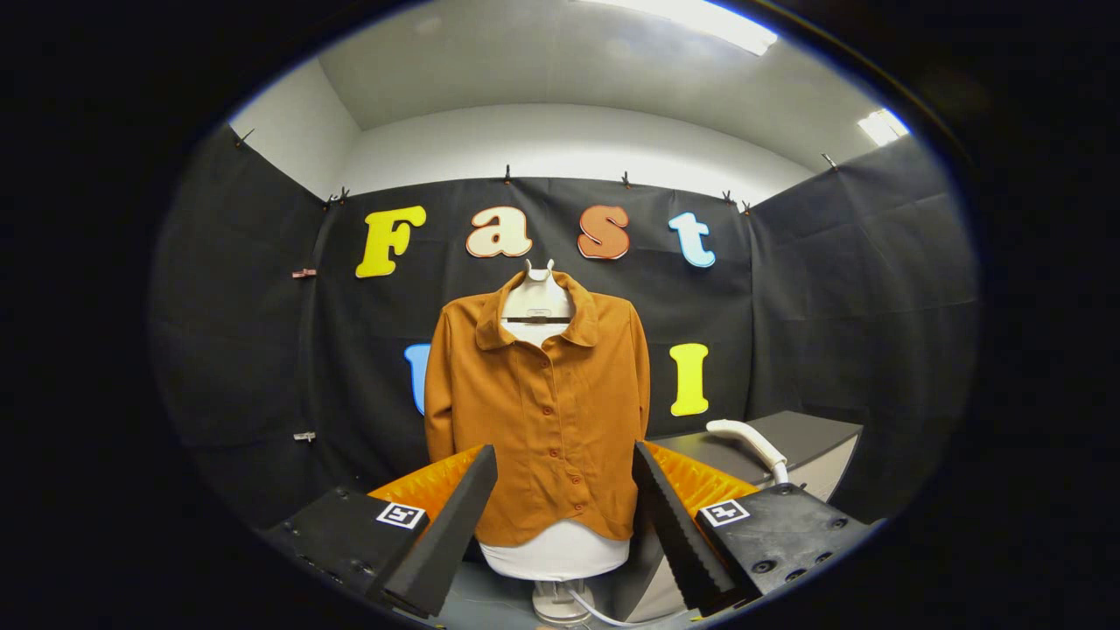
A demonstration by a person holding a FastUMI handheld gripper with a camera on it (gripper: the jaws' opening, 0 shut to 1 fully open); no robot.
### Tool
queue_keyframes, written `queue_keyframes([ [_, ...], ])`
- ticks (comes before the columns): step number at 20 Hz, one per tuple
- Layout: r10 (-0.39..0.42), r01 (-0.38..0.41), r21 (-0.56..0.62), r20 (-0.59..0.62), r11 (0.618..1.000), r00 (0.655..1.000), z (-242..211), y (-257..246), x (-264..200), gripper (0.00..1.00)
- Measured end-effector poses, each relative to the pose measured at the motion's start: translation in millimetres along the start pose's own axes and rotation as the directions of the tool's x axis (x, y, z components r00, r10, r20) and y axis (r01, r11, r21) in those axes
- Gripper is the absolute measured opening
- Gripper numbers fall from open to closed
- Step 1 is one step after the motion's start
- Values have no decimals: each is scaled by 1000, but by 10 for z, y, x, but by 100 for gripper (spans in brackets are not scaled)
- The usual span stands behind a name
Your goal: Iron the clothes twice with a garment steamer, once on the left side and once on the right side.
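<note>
While I held the rig level, the gripper (560,516) had its two fingers (455,516) spread wide apart, pinching nothing, with open air between them. Beyond the fingers, straight ahead and well apart from them, a rust-orange buttoned shirt (547,411) hung on a white mannequin torso (556,551), its collar open over the white neck and its hem stopping short of the form's rounded bottom. I could see the torso resting on a pale stand (560,604) with a thin white cable (595,612) trailing off to the right from the base. To the right of the shirt, and a bit nearer, sat a dark-topped cabinet (787,437); the white garment steamer (752,446) lay on it, its curved handle rising just past my right finger. Both sleeves hung straight down at the shirt's sides
</note>
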State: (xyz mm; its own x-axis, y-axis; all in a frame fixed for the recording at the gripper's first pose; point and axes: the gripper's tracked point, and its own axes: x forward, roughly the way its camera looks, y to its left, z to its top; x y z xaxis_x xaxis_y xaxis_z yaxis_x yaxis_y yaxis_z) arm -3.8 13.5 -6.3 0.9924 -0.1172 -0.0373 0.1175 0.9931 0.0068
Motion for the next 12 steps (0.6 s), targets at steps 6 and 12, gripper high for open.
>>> queue_keyframes([
  [6, -52, 52, -13, 2, 999, 999, 32, -267, 191, 98],
  [12, -87, 87, 4, -1, 996, 996, 16, -784, 686, 98],
])
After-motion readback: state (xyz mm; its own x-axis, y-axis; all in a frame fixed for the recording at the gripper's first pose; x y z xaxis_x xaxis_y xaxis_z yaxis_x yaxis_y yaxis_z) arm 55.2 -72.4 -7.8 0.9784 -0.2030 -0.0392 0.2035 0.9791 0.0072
